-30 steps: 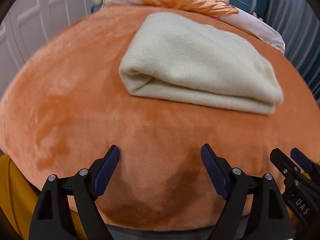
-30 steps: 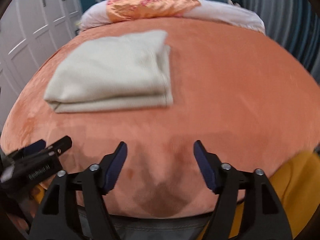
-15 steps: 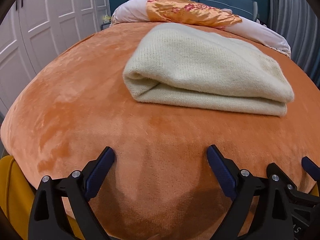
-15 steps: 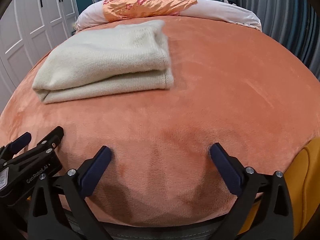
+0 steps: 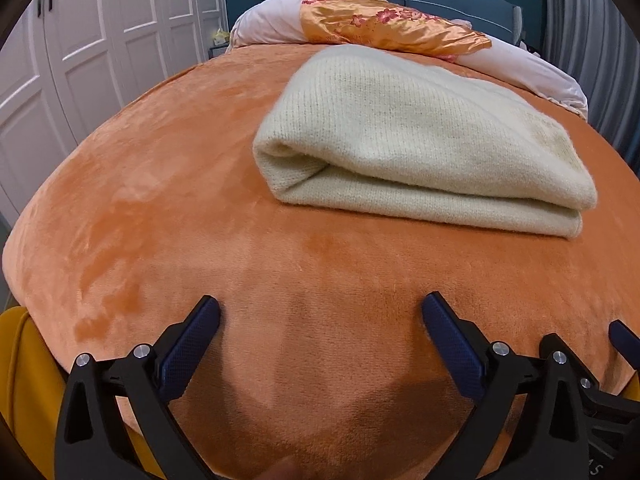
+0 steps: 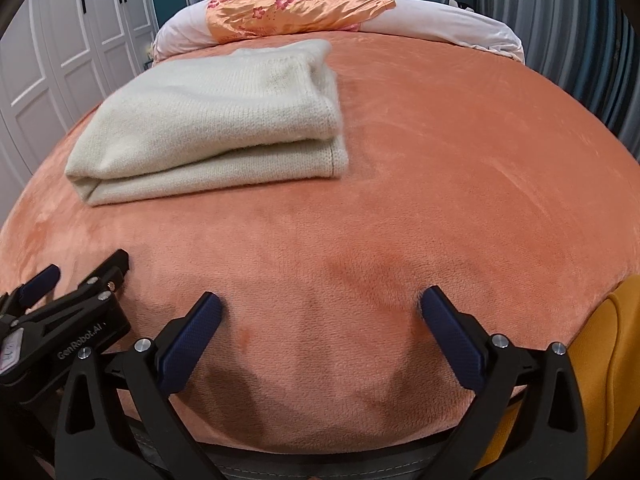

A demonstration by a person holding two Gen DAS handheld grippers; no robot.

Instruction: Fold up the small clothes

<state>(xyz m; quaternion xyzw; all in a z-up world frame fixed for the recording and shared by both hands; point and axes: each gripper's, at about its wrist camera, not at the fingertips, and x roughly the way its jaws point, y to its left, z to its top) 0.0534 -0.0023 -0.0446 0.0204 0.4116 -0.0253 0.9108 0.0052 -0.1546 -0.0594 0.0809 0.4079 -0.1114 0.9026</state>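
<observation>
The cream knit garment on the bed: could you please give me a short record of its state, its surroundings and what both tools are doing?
garment: cream knit garment, folded into a compact stack of layers
surface: orange plush blanket covering the bed
behind garment: orange floral satin cloth on a white pillow
left tool: left tool jaws have just been opening, nothing between them, apart from the garment
right tool: right tool jaws have just been opening, nothing between them, apart from the garment
folding: appears finished
</observation>
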